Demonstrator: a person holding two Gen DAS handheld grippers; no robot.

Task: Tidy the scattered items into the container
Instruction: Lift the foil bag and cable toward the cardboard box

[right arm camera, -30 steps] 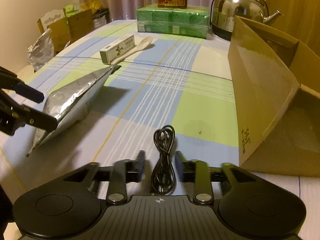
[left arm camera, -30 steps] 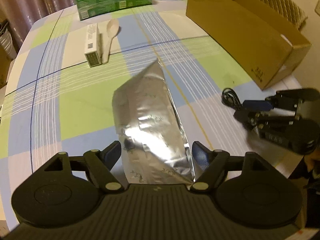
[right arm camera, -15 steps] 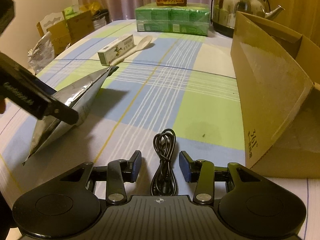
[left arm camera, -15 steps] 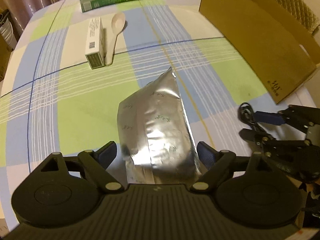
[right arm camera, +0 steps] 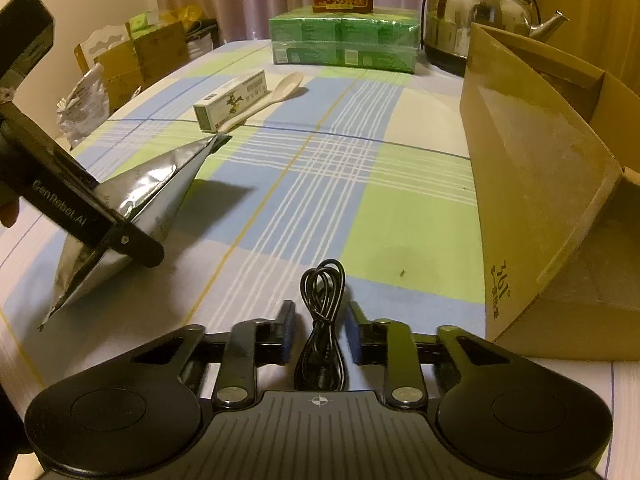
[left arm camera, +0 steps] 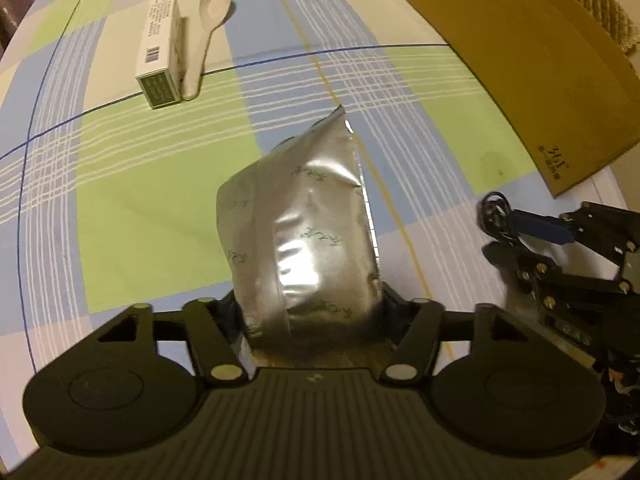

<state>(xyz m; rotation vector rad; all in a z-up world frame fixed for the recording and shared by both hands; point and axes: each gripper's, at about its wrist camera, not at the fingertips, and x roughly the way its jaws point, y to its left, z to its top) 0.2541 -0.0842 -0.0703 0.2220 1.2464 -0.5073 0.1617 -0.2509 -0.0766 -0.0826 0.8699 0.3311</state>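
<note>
A silver foil pouch stands tilted on the checked tablecloth. My left gripper has closed in on its near end, and the fingers press its sides. The pouch also shows in the right wrist view, with the left gripper clamped on it. A coiled black cable lies between the fingers of my right gripper, which stand apart on either side of it without touching. The cable also shows in the left wrist view. The open cardboard box lies on its side at the right.
A small white-and-green carton and a white spoon lie side by side at the far left. Green packs, a red box and a steel kettle stand at the table's far edge.
My left gripper has pushed forward and closed onto the pouch's near end, tipping it more upright. My right gripper has opened a little around the cable and stayed in place.
</note>
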